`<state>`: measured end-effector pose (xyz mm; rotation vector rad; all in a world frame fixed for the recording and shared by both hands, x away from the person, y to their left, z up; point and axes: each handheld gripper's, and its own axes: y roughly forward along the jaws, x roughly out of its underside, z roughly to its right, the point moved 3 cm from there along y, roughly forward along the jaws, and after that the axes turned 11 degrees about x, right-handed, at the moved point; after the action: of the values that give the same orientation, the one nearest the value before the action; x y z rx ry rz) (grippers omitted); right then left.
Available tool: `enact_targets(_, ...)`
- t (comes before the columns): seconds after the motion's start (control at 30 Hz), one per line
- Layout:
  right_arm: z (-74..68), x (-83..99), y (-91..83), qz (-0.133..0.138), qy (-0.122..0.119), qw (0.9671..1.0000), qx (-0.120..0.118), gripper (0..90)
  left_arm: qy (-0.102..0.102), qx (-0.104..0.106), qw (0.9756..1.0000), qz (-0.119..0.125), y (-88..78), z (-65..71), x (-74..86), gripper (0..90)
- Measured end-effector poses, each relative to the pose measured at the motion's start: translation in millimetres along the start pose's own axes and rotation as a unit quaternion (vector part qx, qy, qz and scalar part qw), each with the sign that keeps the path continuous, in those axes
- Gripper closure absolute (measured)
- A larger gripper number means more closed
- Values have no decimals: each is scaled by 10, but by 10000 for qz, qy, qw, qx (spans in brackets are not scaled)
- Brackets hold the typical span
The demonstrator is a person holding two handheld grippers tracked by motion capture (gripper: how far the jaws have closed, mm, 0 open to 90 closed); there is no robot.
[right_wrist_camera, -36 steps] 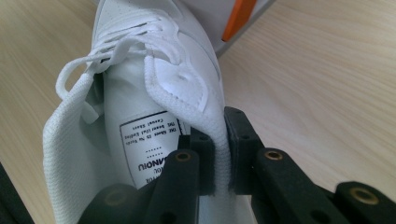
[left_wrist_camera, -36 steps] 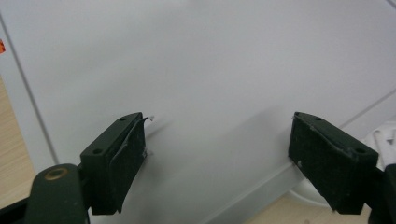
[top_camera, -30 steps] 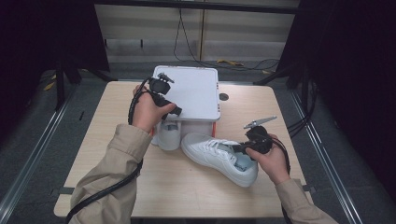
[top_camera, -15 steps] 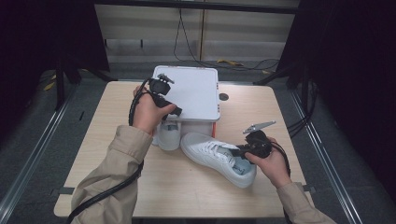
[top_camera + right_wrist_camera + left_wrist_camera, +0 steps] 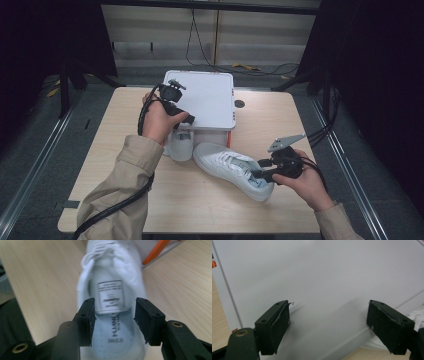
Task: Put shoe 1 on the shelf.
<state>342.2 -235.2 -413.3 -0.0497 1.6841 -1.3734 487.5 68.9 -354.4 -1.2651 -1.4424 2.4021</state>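
A white sneaker [image 5: 230, 167] lies on its sole on the table, toe toward the white shoe box [image 5: 207, 97]. My right gripper [image 5: 259, 169] hovers at its heel. In the right gripper view its jaws have just been opening, and the right gripper [image 5: 113, 320] stands open over the sneaker [image 5: 110, 277] insole, pads touching nothing. My left gripper [image 5: 186, 119] rests over the box lid's near edge. In the left gripper view the left gripper [image 5: 337, 325] is wide open before the lid [image 5: 324, 270]. A second white shoe [image 5: 180, 145] sits below the left hand, partly hidden.
The box stands at the back middle of the wooden table [image 5: 200, 205], an orange edge [image 5: 155, 251] showing under its lid. A small dark disc [image 5: 239, 104] lies right of the box. Cables trail from both grippers. Dark floor and metal rails surround the table.
The right gripper's jaws have come apart off the sneaker's heel, and the right hand has drawn back to the right and toward the person. The left hand and both shoes have stayed put.
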Motion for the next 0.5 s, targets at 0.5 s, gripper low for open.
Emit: enact_targets(0.5,-301,64,262,-593,-445,9968,-312,616,4,-12,10000,2,1,1,0,186)
